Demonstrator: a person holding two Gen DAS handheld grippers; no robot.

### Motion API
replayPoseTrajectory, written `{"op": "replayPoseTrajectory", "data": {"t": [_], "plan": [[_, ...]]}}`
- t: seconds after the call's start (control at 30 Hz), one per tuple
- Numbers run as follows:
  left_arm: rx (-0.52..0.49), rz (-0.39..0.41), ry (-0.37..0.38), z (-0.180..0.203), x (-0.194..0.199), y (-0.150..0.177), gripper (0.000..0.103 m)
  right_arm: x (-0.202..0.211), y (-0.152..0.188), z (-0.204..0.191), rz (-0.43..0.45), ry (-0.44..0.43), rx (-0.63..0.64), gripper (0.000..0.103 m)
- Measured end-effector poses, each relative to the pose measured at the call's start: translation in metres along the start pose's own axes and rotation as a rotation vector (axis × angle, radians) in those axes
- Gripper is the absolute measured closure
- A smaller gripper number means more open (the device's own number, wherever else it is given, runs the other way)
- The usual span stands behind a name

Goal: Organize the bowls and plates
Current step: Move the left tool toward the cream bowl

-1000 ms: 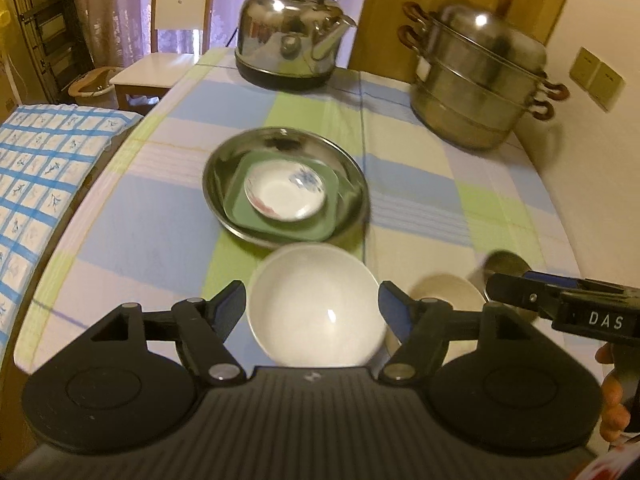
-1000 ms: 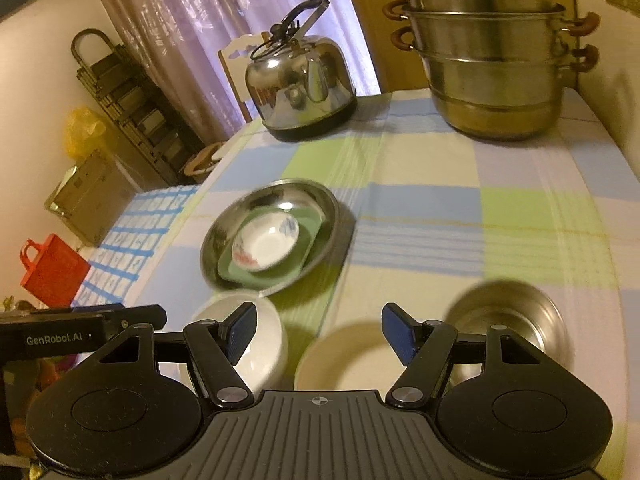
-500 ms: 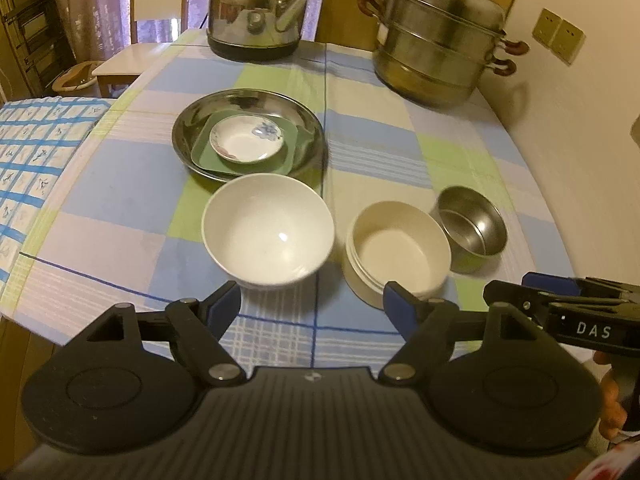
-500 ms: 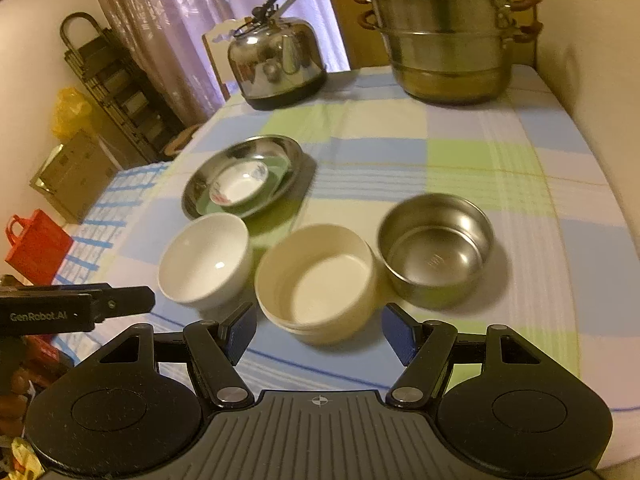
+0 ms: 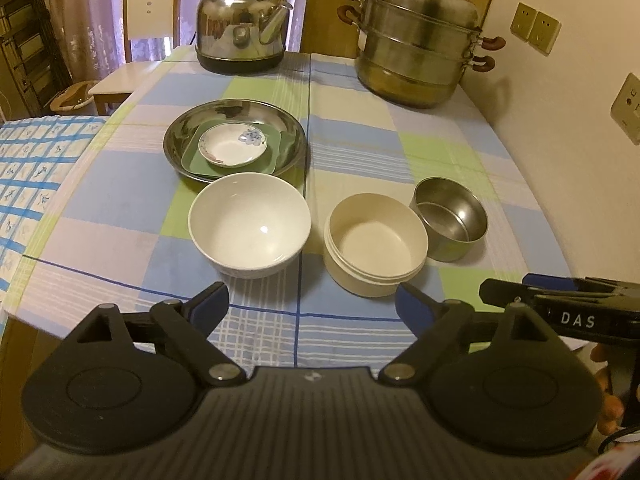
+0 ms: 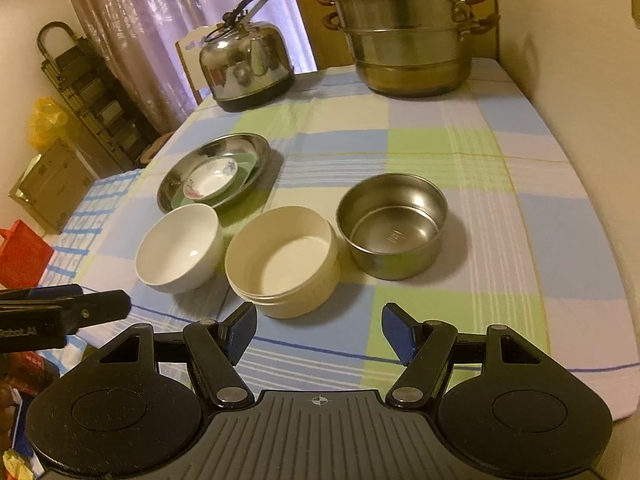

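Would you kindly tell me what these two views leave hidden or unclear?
- Green plate: left view, mostly covered by the floral dish.
- Steel bowl stamp: right view, too small to read.
- Cream bowl near wall: left view, hidden by the left hand-held gripper.

The green plate (image 5: 280,148) is mostly covered by the saucer (image 5: 233,145) resting on it. The right gripper (image 5: 560,304) is cut off by the frame's edge in the left view. Near the chair (image 5: 138,40), a basket (image 5: 72,96) is too dim to make out.
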State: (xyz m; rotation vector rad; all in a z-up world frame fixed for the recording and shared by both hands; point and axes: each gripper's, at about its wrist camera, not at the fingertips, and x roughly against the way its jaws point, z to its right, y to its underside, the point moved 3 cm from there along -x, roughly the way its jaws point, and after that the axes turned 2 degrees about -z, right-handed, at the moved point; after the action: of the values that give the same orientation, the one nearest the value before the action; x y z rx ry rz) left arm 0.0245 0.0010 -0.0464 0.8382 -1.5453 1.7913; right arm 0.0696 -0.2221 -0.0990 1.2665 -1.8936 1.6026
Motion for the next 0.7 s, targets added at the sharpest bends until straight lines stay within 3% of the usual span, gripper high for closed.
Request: {"op": "replayPoseTrajectory", "data": {"t": [0.7], "plan": [[0.003,-0.057,0.009,0.011,-0.010,0.018,0.014,0.001,0.013,0.003,-0.058,0.009,-0.020,0.034]]}}
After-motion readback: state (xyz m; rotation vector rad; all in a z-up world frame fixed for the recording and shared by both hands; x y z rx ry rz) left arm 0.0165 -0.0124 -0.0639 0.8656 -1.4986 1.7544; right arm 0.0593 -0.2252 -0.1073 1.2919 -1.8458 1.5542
